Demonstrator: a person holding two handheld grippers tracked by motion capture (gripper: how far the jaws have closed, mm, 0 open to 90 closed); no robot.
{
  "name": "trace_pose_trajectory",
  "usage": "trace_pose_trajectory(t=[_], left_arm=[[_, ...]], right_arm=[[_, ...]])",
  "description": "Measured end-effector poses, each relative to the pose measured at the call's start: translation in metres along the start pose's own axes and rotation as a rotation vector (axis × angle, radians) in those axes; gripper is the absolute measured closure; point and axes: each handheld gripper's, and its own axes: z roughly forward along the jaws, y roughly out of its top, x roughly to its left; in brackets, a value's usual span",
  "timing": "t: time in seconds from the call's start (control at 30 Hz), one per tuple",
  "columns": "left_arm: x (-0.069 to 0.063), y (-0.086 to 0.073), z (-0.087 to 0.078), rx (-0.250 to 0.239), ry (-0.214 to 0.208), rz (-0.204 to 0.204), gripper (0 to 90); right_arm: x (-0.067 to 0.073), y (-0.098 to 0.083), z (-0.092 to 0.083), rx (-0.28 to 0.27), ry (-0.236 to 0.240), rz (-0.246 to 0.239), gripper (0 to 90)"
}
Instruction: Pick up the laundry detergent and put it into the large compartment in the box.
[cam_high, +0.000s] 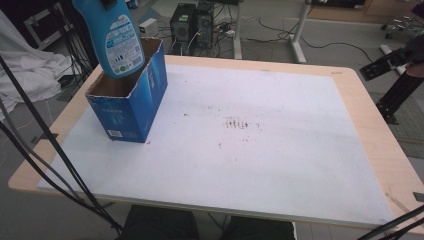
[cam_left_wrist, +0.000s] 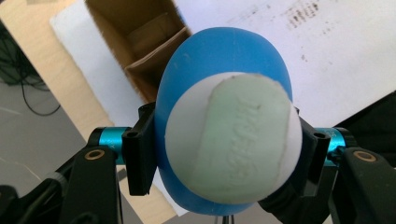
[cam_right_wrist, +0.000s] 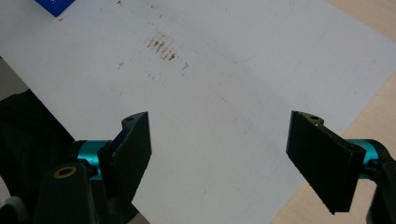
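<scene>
The blue bottle (cam_high: 114, 37) hangs upright over the open top of the blue cardboard box (cam_high: 131, 102), which stands near the table's far left corner; its base is just at the box mouth. The left gripper (cam_left_wrist: 224, 149) clamps the bottle at its top end, one jaw on each side, just below the pale cap (cam_left_wrist: 233, 149). To do this well, I judge the bottle should be centred over a free compartment, clear of the cardboard divider (cam_left_wrist: 154, 58) inside, kept vertical, then lowered slowly until it rests on the bottom before the jaws let go. The right gripper (cam_right_wrist: 219, 154) waits with jaws apart and empty above the white mat (cam_right_wrist: 224, 84).
</scene>
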Motion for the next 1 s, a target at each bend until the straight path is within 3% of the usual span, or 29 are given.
trace_pose_trajectory(t=[0.3, 0.73, 1.0], left_arm=[[0.013, -0.011, 0.006, 0.003, 0.014, -0.048, 37.7], [0.019, -0.008, 0.025, 0.025, 0.005, -0.052, 37.7], [0.019, -0.002, 0.046, 0.051, 0.011, -0.029, 37.7]], right_arm=[[-0.009, 0.004, 0.003, -0.011, 0.009, 0.006, 21.6], [-0.012, 0.005, 0.01, -0.008, 0.021, 0.009, 21.6], [-0.015, 0.001, 0.008, -0.016, 0.017, 0.018, 21.6]])
